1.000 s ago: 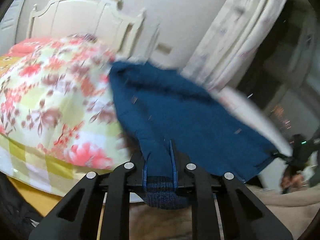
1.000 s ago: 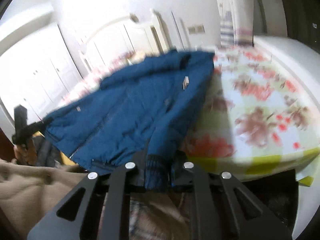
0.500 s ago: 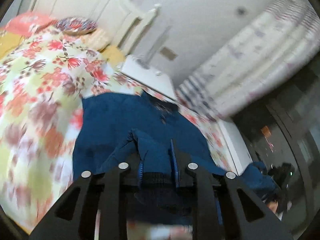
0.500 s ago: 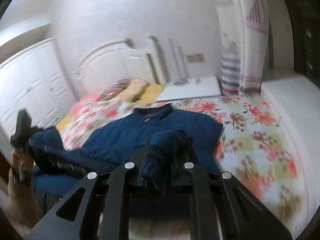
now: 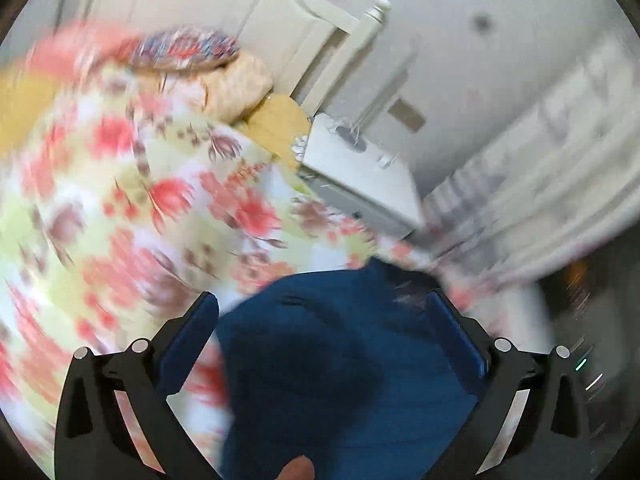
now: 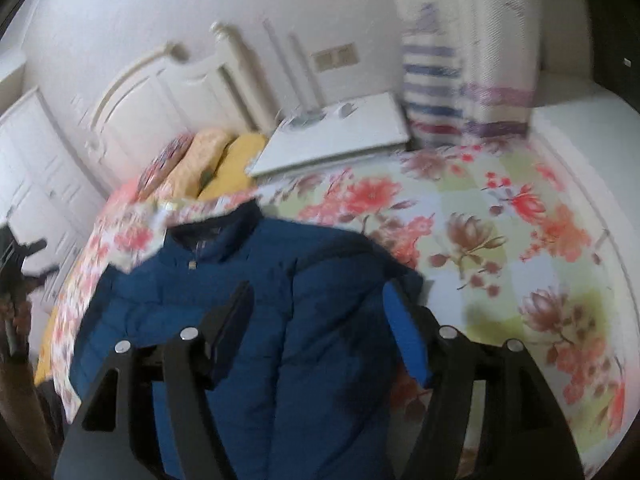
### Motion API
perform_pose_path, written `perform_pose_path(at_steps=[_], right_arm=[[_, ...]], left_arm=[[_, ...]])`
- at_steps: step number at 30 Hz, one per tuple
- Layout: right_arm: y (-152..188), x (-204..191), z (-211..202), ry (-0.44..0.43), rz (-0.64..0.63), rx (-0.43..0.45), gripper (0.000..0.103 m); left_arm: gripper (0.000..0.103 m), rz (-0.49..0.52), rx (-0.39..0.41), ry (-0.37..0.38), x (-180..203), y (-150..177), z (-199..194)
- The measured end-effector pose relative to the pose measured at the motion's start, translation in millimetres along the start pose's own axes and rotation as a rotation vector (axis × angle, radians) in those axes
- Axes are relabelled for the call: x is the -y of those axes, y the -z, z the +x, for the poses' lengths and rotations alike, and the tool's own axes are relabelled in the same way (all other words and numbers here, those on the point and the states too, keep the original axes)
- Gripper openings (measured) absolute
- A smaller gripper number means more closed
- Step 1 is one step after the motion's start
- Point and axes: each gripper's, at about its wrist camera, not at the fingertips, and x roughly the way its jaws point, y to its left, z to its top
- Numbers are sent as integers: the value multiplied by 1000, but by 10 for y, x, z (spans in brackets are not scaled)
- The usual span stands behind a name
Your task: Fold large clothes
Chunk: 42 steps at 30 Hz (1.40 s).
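Jacket [image 6: 256,320], dark blue, padded, spread flat on floral bedspread [image 6: 500,240], collar toward headboard [image 6: 152,92], hem toward camera. Left gripper [image 5: 324,304]: jaws spread wide, nothing between fingers, blue pads [image 5: 188,340] exposed on inner faces; blue fabric directly below and ahead in left wrist view. Left wrist view heavily motion-blurred; contact between pads and fabric not determinable. Right gripper [image 6: 320,304]: jaws likewise wide apart, released, poised over right half of jacket; one finger over centre front, other near right edge where sleeve lies folded over body. Turned-back corner of bedspread overlapping jacket's left shoulder near collar. Pillows [image 6: 200,160], patterned, peach and yellow, stacked against headboard. White nightstand [image 6: 332,136] beside bed, small items on top, not identifiable. Striped curtain [image 6: 440,80] right of nightstand. Wall switch plate [image 6: 334,58] above nightstand. Left gripper and holding hand partly visible at far left edge of right wrist view, blurred.
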Motion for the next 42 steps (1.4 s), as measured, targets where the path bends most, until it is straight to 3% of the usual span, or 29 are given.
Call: perform_pose_path(at_steps=[1,4,10,18,19,20,21,22,23,26,30,33,36,39,40,42], right_arm=[[38,11,43,-4,-17,-14,68],[92,44,257,31,-60,-53,72],[99,86,564,37,-80,-97,75],[20,168,714,-6,-45,-96,74],[13,178,728,-11,-44,-93,73],[13,178,733,-18,-47,-89,67],[17,165,730,-20,-56,-82,61],[29,138,693,-4,-76,-55,38],[46,92,639,0,-96,-32,20],[154,-168,309,23,-187,67,10],[-159,-409,-220,18,-205,166,10],[-575,-424,-244,21,-167,202,10],[-777,-318,240,83,-128,121,10],[-566,-49,1054,156,-43,-89,14],[-401,51,1284,164,-23,-133,21],[-296,161,1255,141,37,-77,24]], left_arm=[[99,74,-35,-29,33,68,92],[99,184,-124,-13,-7,286,400],[99,207,-174,54,-219,546,786],[95,306,-191,-8,-41,560,1227],[87,295,-195,17,-49,548,1265],[69,285,-191,35,-52,543,1278],[59,274,-173,47,-59,542,1271],[46,277,-130,32,-41,561,1224],[26,291,-99,32,7,589,1169],[15,349,29,36,239,731,772],[15,371,116,74,480,495,292],[15,369,138,-4,653,119,332],[15,326,53,-96,621,-100,835],[17,282,-110,-198,393,83,1577],[32,281,-133,-219,321,190,1742],[42,254,-80,-232,239,280,1755]])
